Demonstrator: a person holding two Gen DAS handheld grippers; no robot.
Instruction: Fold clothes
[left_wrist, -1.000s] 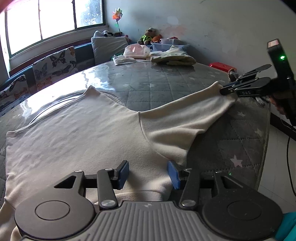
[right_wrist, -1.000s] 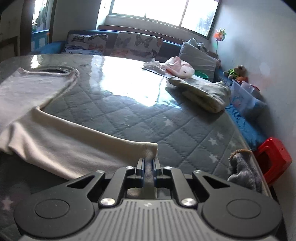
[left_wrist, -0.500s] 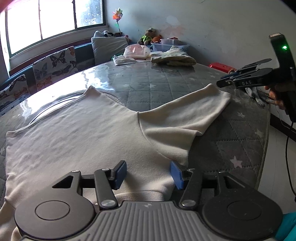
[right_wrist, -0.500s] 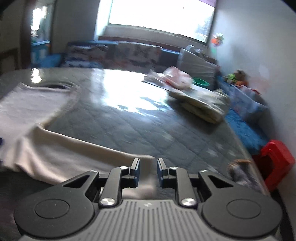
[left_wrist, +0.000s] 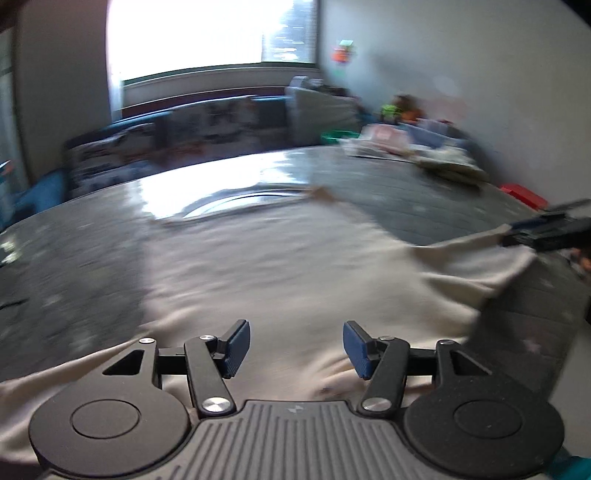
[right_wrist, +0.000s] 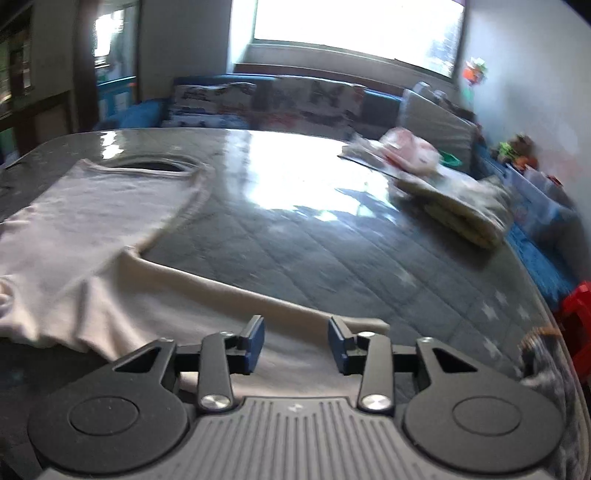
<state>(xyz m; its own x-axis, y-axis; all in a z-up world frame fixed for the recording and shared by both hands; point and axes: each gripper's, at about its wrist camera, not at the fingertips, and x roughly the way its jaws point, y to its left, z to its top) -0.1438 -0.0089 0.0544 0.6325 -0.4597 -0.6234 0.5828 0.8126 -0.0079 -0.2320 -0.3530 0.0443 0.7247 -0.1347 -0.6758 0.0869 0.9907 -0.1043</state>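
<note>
Shirt spread flat on counter, sleeve out, unfolded; left tool and right tool opening, gripping nothing; folding remains.

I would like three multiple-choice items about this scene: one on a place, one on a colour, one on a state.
1. Where does the folded beige pile lie?
A. on the quilted table, far right
B. on the floor
C. on the white shirt

2. What colour are the pads on the right gripper fingers?
A. red
B. blue
C. yellow

3. How does the sleeve of the white shirt lie?
A. rolled up
B. hanging off the table
C. stretched flat toward the right gripper

Key: 1 A, it rests on the table; 2 B, both pads show blue; 3 C, it lies flat, its cuff beneath the opening fingers.
</note>
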